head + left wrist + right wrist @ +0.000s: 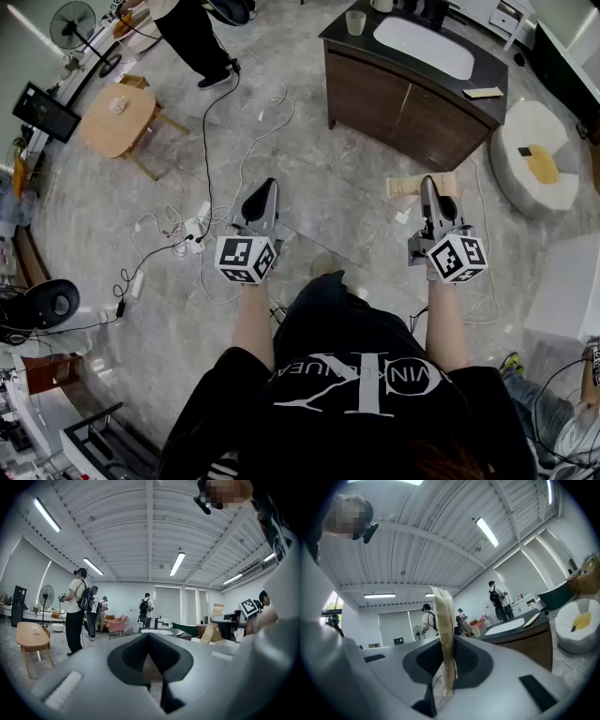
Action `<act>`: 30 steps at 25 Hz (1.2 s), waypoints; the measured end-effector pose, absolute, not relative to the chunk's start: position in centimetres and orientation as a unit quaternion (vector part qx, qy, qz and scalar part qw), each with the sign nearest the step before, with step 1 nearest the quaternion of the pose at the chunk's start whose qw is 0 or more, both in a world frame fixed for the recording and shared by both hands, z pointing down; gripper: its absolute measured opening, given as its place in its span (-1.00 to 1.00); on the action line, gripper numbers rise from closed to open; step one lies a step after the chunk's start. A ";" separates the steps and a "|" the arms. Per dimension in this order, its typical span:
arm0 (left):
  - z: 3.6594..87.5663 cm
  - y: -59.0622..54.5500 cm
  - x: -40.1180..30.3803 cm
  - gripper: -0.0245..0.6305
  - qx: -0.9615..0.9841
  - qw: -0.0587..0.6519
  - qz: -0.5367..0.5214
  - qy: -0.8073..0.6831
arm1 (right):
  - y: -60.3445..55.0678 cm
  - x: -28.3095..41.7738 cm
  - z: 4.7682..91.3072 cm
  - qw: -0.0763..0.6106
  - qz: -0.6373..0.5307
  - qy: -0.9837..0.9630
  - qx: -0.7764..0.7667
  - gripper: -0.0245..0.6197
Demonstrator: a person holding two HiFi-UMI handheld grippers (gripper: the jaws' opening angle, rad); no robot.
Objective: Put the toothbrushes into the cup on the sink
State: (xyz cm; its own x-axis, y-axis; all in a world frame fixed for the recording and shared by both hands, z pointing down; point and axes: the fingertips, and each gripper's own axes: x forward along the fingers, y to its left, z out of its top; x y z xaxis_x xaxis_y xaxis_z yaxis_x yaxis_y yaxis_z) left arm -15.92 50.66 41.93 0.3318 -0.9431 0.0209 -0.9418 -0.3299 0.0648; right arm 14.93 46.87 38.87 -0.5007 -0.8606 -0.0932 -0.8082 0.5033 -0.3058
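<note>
Two grippers hovered level, well short of the sink cabinet (pixel 403 112): the right gripper (pixel 427 183) clamped a tan toothbrush packet (pixel 443 634), the left gripper (pixel 265 187) sat closed and empty. A second packet (pixel 483 92) lay on the cabinet's top, the cup (pixel 354 22) at its far-left corner.

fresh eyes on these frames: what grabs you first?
The two grippers held level over the grey floor stand out first. The right gripper is clamped on a flat beige packet, and the left gripper is shut with nothing in it. Ahead, at the head view's upper right, stands the dark sink cabinet with a white basin and a cup at its left end. Cables sprawl over the floor at left.
</note>
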 end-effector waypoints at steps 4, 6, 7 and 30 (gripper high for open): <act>42.2 51.5 -16.3 -0.89 0.814 0.034 -0.008 -0.580 | 47.7 14.4 39.1 0.112 -0.111 0.861 -0.484 -0.77; 42.2 51.7 -16.3 -0.89 0.813 0.035 -0.009 -0.581 | 48.0 14.4 39.1 0.110 -0.111 0.862 -0.482 -0.77; 42.2 51.8 -16.3 -0.89 0.812 0.035 -0.010 -0.582 | 48.1 14.4 39.1 0.109 -0.111 0.862 -0.482 -0.77; 41.6 47.2 -16.1 -0.89 0.812 0.033 -0.018 -0.583 | 45.3 16.8 39.0 0.132 -0.113 0.849 -0.500 -0.77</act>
